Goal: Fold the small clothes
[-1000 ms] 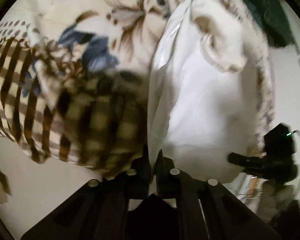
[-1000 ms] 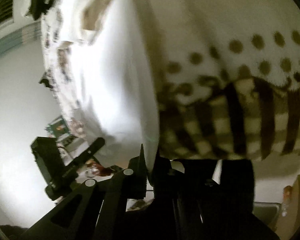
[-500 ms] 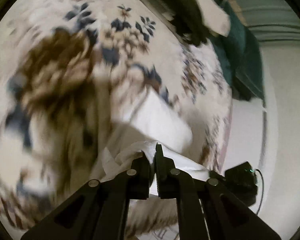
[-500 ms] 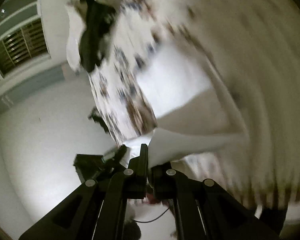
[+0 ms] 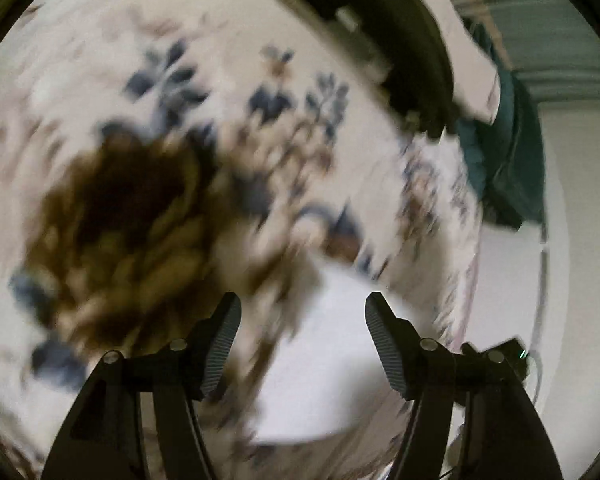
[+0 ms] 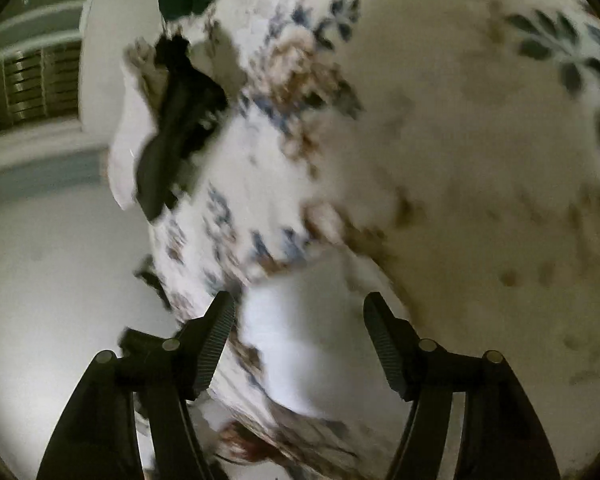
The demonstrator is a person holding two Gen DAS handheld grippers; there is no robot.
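A small white garment (image 5: pixel 320 360) lies on the floral bedspread (image 5: pixel 220 80), just ahead of and below my left gripper (image 5: pixel 302 312), which is open and empty. The same white garment (image 6: pixel 300 340) shows in the right wrist view under my right gripper (image 6: pixel 298 312), also open and empty. Both views are motion-blurred. In the left wrist view a brown patterned garment (image 5: pixel 120 220) lies on the bed to the left of the white one.
A black and white garment (image 5: pixel 400 40) lies at the far edge of the bed; it also shows in the right wrist view (image 6: pixel 172 128). A dark green cloth (image 5: pixel 508 160) hangs by the bed's right edge. The pale floor (image 6: pixel 60 280) lies beyond the bed's edge.
Both grippers held the white garment up, brought it down onto the bed, then opened and let it go. The garment now lies on the bedspread.
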